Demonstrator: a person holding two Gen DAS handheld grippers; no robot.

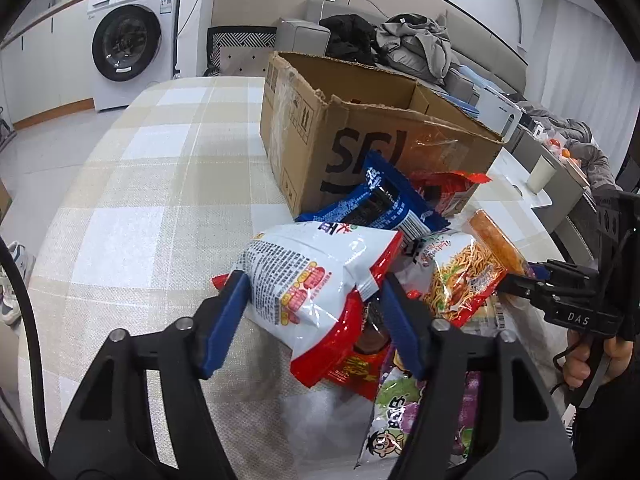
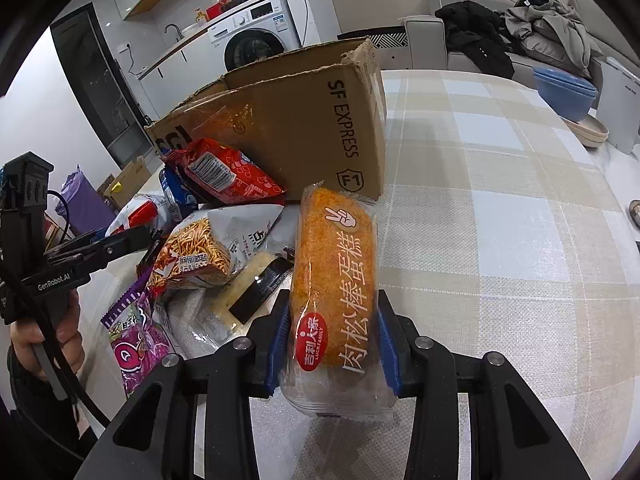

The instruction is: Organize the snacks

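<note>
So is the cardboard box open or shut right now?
Open. The cardboard box has its top flaps up, its far inner wall showing in the left wrist view. Whether anything is inside, cannot tell.
</note>
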